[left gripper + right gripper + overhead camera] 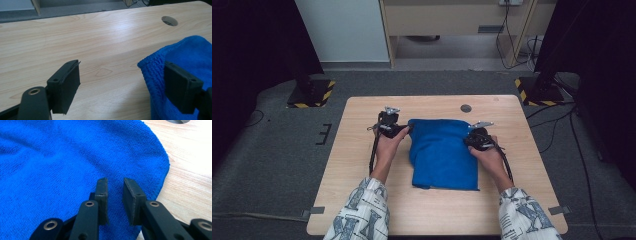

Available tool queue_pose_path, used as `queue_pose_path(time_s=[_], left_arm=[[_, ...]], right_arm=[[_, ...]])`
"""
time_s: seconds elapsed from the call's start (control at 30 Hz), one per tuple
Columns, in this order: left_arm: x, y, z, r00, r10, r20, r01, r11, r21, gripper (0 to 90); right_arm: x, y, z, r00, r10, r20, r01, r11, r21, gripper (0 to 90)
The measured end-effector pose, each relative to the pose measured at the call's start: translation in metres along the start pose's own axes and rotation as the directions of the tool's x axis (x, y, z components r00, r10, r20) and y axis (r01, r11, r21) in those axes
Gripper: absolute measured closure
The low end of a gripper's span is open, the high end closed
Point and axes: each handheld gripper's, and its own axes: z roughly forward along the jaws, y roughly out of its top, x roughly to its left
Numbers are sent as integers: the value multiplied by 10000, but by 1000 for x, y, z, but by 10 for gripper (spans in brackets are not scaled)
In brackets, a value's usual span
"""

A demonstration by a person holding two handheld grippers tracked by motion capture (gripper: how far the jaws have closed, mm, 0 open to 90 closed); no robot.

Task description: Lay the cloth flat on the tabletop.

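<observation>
Lying folded in the middle of the wooden table (362,200), the blue towel (443,152) has a gripper at each far corner. The left gripper (404,129) sits at the towel's far left corner, its jaws spread wide, one over bare wood and one over the cloth edge. The right gripper (469,140) rests on the right edge, jaws nearly together with a narrow gap, clasping nothing.

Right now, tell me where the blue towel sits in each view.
High view: the blue towel lies mid-table between both hands.
Left gripper view: at the right edge, behind the right-hand jaw.
Right gripper view: across the left and centre, under the jaws.
Shared landmark: the round table hole beyond the towel.
</observation>
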Motion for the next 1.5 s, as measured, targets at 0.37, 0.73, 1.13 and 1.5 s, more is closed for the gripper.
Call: queue_pose_path(time_s=[0.37, 0.73, 1.13, 1.5], left_arm=[[12, 1, -7, 9992, -409, -38, 409, 9992, -47, 171], [17, -1, -24, 9998, -201, 16, 201, 9998, 92, 152], [13, -23, -37, 9987, -102, 489, 90, 9996, 261, 108], [5, -41, -46, 9947, 93, 1022, -117, 9997, 226, 92]], right_arm=[[-2, 1, 1, 9999, -44, 128, 44, 10000, 27, 715], [-3, 5, -8, 9999, 65, 94, -61, 9991, -415, 558], [13, 10, -25, 9998, -133, -156, 127, 9990, -420, 338], [35, 6, -38, 9911, -1048, -825, 999, 9931, -615, 220]])
